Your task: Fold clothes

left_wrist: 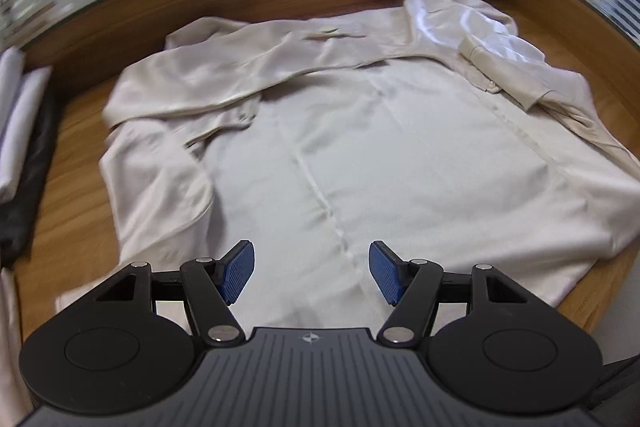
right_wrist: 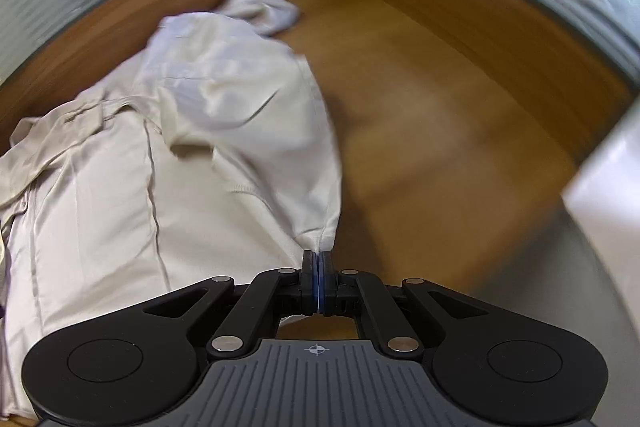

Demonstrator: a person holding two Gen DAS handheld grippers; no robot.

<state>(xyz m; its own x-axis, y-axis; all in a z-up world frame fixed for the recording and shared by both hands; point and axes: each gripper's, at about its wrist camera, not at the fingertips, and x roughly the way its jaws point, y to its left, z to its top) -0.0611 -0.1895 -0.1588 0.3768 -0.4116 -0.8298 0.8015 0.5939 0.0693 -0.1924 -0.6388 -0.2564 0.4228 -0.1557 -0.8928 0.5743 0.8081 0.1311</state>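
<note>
- Cream shirt (left_wrist: 360, 155) lies spread flat on the wooden counter (left_wrist: 80, 163), hem end nearest the left camera, collar end far.
- One sleeve (left_wrist: 192, 87) is folded across the upper body; the other cuff (left_wrist: 500, 71) is bunched at the far right near the collar.
- Left gripper (left_wrist: 311, 273): jaws spread wide, blue pads (left_wrist: 240, 271) hovering over the hem area, nothing between them (contact with the fabric can't be told).
- Right gripper (right_wrist: 318, 281): jaws pressed together on a pinched bit of the shirt (right_wrist: 200, 131) edge, cloth rising up from the pinch.
- Right view is motion-blurred; bare counter (right_wrist: 440, 147) to the right of the cloth.
- Folded white and dark fabric stack (left_wrist: 24, 147) sits at the counter's left edge.
</note>
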